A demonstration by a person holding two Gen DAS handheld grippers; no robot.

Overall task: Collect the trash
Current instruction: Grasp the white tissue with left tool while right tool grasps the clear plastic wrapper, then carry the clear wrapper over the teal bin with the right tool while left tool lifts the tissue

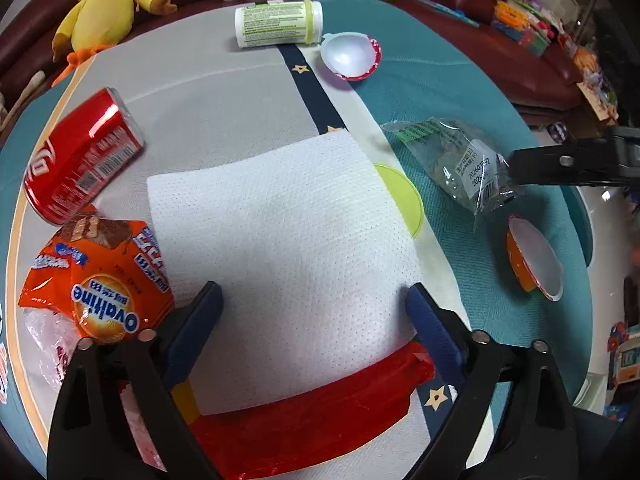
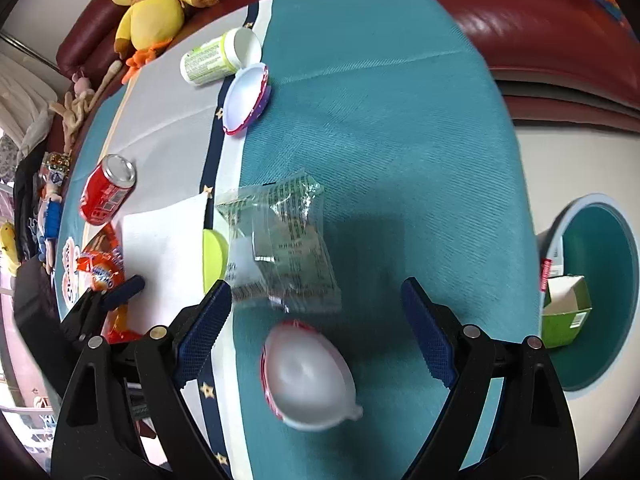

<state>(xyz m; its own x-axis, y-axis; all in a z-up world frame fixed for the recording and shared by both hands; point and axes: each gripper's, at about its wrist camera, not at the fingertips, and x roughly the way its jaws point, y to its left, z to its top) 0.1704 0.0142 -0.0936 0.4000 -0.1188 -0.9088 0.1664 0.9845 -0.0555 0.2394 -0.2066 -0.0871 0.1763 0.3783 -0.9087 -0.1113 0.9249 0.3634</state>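
Two grippers hang over a round table (image 2: 400,100) w/ a teal cloth that has a grey-and-white panel, a navy star stripe and a lime dot. Left gripper (image 1: 314,300): jaws spread wide, pads apart, straddling the near edge of a white paper towel (image 1: 276,216) lying flat at centre; pads don't pinch it. Red wrapper (image 1: 304,412) sticks out from under the towel at 6 o'clock in the left view. At 8 o'clock, an orange Ovaltine bag (image 1: 100,280) w/ clear plastic beside it; at 10, a dented red can (image 1: 76,156) on its side. At 2–3 o'clock, a clear wrapper (image 1: 452,160), the right gripper's tip just beside it; orange-rimmed cup (image 1: 536,256) at 4. Far edge, 12 o'clock: white-and-green bottle (image 1: 280,24) lying down, red-rimmed white cup (image 1: 350,56) near it. Right gripper (image 2: 316,312): jaws also wide, holding nothing; a white cup (image 2: 308,380) lies blurred btwn its arms near 6 o'clock, clear wrapper just above at centre. At 3 o'clock in the right view, off the table edge, a teal-lined bin (image 2: 600,280) w/ a green carton (image 2: 568,312) inside. Beyond the table: dark red leather sofa (image 2: 540,12) w/ a yellow duck plush (image 2: 152,4), a beige plush and a green one; clutter of toys at 1–2 o'clock in the left view.
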